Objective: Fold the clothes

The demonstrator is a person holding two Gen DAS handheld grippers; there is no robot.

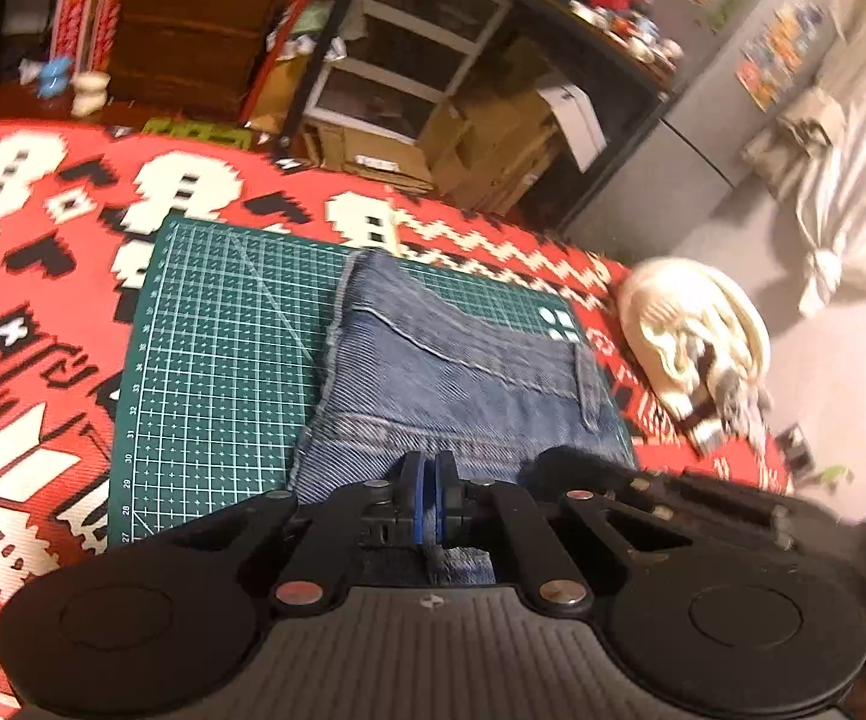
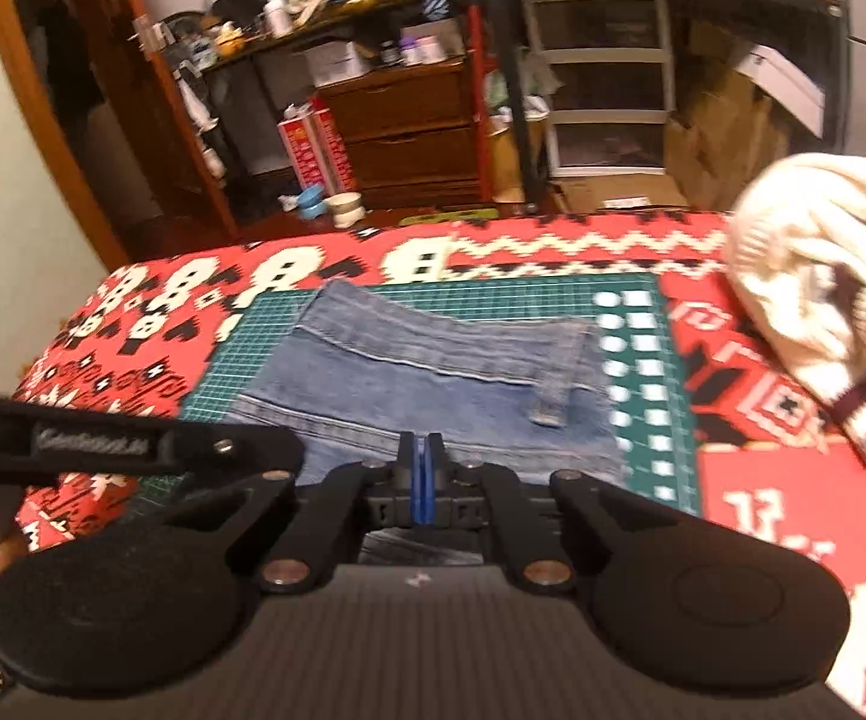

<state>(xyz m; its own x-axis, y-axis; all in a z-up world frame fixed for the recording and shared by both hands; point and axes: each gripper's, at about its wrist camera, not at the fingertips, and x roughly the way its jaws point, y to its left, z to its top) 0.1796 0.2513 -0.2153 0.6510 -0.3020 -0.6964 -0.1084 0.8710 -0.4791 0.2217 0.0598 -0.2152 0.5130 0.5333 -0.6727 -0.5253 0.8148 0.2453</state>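
Both the left gripper (image 1: 431, 468) and right gripper (image 2: 419, 450) are clenched on the near hem of the folded jeans (image 1: 451, 372), cutting mat (image 1: 223, 324) beyond, cream sweater (image 2: 817, 276) to their right.

Left claw (image 1: 431, 474) pinching folded jeans (image 1: 457, 378)

Folded blue denim jeans (image 1: 451, 384) lie flat in a compact, roughly rectangular stack directly ahead of the left gripper (image 1: 431, 480), whose closed fingertips pinch the near edge of the cloth. Orange-stitched seams cross the top layer, and a belt loop sits toward the right. In the right wrist view, the jeans (image 2: 433, 384) lie just beyond the right gripper (image 2: 419, 462).
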